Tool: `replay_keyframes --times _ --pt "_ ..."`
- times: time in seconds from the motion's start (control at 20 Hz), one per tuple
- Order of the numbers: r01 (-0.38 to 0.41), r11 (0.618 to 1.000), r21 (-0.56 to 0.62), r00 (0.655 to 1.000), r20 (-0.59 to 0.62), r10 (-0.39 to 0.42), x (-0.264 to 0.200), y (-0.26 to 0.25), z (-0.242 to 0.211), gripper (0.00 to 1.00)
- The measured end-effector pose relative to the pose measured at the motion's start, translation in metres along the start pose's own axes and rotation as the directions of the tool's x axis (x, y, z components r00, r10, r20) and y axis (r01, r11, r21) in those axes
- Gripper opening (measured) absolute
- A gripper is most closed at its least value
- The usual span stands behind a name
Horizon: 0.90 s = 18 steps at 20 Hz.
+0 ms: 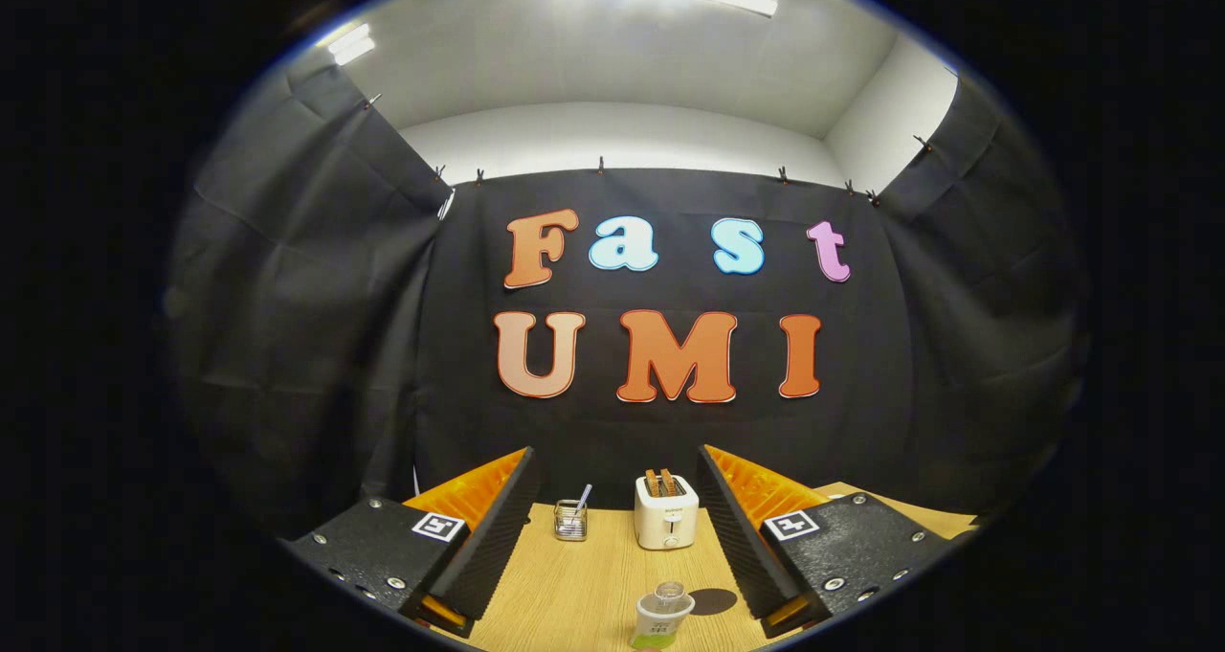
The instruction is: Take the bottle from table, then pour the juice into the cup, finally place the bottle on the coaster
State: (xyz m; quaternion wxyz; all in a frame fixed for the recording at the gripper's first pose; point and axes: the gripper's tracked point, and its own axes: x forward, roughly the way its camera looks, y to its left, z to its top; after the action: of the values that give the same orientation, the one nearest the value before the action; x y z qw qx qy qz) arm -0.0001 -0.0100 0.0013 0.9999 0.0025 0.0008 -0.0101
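A small clear bottle (pixel 662 616) with a pale label stands upright on the wooden table (pixel 574 585), low between my fingers and nearer the right one. A dark round coaster (pixel 713 600) lies on the table just right of the bottle. My gripper (pixel 617 499) is open, its two fingers spread wide and raised above the table, with nothing held between them. The bottle's base is cut off by the bottom of the view.
A white toaster (pixel 665 512) with bread in its slots stands at the back of the table. To its left is a small glass jar (pixel 570 519) with a stick in it. Black cloth walls close the booth behind and at both sides.
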Motion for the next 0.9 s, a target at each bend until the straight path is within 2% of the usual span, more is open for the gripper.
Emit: replay_keyframes --times 0.75,0.9 --pt "0.011 1.000 -0.007 1.000 0.000 -0.011 -0.0033 -0.0021 -0.0012 0.98" --pt "0.006 0.999 0.033 1.000 0.016 -0.007 -0.0066 0.0013 0.0026 0.98"
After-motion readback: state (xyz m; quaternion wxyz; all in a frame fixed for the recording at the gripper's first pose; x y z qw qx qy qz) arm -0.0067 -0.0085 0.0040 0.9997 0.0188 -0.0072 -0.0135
